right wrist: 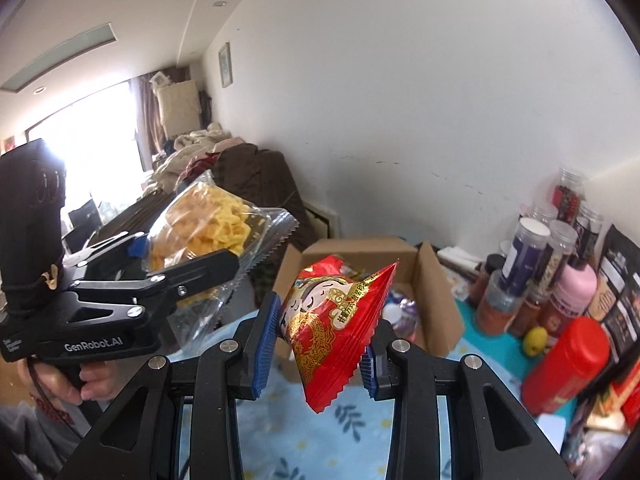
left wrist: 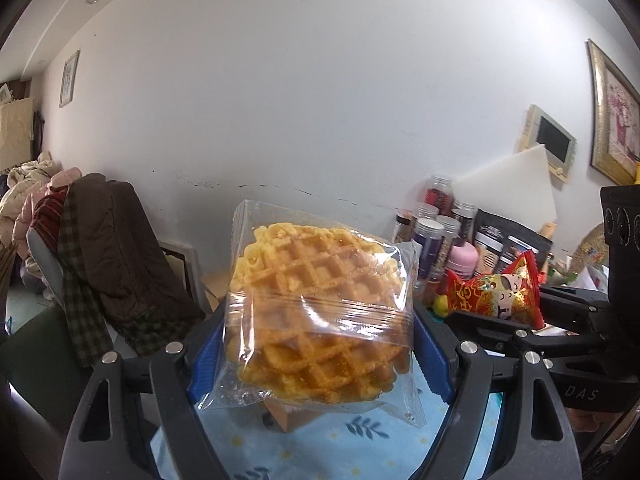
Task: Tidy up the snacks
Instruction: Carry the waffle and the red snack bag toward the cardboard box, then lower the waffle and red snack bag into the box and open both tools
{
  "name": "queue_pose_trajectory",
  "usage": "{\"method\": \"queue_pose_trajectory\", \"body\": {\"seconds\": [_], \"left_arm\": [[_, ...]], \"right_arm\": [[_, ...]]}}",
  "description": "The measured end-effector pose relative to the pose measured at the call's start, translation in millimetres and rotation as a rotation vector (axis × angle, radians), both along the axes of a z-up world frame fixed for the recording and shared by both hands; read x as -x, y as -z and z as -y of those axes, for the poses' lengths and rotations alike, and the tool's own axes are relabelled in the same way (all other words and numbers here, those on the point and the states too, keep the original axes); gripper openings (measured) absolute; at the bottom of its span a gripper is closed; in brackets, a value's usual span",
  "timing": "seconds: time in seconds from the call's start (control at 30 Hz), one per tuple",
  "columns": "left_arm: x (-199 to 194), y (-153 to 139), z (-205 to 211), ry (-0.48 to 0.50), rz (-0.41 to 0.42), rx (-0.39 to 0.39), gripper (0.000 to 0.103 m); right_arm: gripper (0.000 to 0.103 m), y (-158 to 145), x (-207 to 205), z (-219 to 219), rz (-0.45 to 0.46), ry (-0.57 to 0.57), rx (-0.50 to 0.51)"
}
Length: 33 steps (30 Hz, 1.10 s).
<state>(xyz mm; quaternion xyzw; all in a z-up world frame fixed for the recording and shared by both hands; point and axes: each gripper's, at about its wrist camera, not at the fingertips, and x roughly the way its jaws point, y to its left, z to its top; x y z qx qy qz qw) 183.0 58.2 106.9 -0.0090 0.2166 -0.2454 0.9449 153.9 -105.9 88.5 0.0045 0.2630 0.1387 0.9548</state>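
My left gripper [left wrist: 316, 344] is shut on a clear packet of waffles [left wrist: 320, 300] and holds it in the air above the table; it also shows at the left of the right wrist view [right wrist: 188, 256], with the waffle packet [right wrist: 204, 224] between its fingers. My right gripper [right wrist: 320, 344] is shut on a red snack packet [right wrist: 332, 328] with a cartoon face, held up above an open cardboard box [right wrist: 436, 304]. The red packet also shows in the left wrist view [left wrist: 496, 292], to the right of the waffles. The box holds several small items, partly hidden.
A light blue leaf-print cloth [right wrist: 320, 440] covers the table. Jars [right wrist: 524, 248], a pink bottle [right wrist: 572, 292], a red bottle [right wrist: 568, 364] and dark pouches [right wrist: 616, 280] crowd the right side against the wall. Clothes hang over a chair [left wrist: 116, 256] at the left.
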Motion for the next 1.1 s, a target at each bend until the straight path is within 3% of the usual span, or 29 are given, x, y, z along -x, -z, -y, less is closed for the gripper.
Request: {"method": "queue_pose_trajectory", "body": {"seconds": [0.33, 0.8, 1.1], "left_arm": [[-69, 20, 18, -0.035, -0.047, -0.046, 0.081], [-153, 59, 39, -0.065, -0.106, -0.106, 0.081], [-197, 93, 57, -0.055, -0.230, -0.162, 0.081]], "right_arm": [[0.035, 11, -76, 18, -0.017, 0.006, 0.011], [0.035, 59, -162, 39, -0.102, 0.030, 0.004], [0.035, 87, -198, 35, -0.183, -0.005, 0.066]]}}
